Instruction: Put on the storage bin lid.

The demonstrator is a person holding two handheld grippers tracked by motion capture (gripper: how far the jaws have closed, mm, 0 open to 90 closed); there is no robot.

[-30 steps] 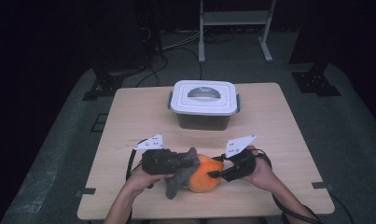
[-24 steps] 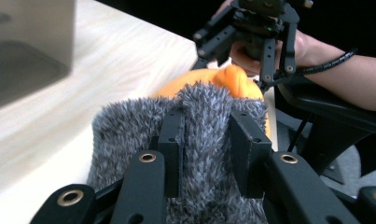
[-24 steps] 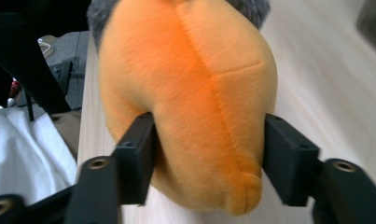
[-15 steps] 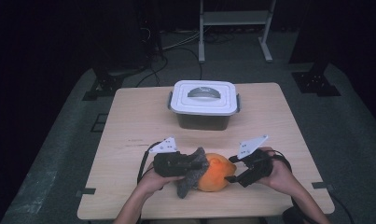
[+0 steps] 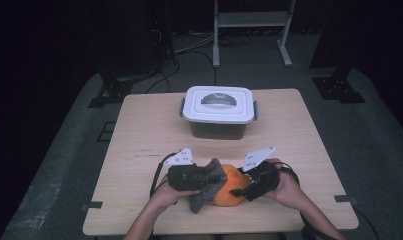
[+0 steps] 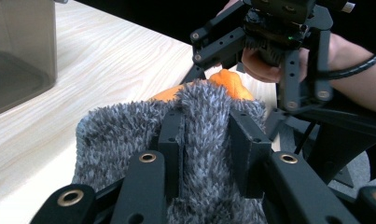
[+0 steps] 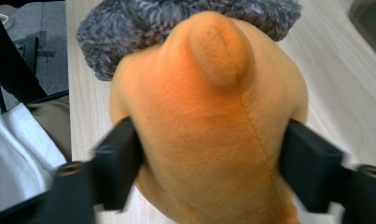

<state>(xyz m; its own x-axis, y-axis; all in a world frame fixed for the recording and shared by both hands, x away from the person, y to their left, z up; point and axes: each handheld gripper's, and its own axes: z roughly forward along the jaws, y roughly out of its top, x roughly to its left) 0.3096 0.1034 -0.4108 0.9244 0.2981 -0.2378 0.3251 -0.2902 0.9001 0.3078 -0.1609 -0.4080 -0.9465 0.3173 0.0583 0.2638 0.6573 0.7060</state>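
Grey fuzzy fabric [image 6: 195,135] is pinched between the clenched jaws of the left gripper [image 5: 205,178], bunched against an orange plush toy [image 5: 232,186] near the table's [image 5: 299,130] front edge. The right gripper [image 7: 209,172] has just been closing its jaws a little; they straddle the toy, each at a flank, though I cannot tell if they press. A lidded white box [image 5: 218,111] stands well apart, toward the far edge.

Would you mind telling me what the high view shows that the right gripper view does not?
High view: the lidded white container at the table's far side, and the left gripper shut on the grey fuzzy cloth. Right gripper view: the right gripper's jaws pressing both flanks of the orange plush toy, seam visible. Both: toy, cloth, table.
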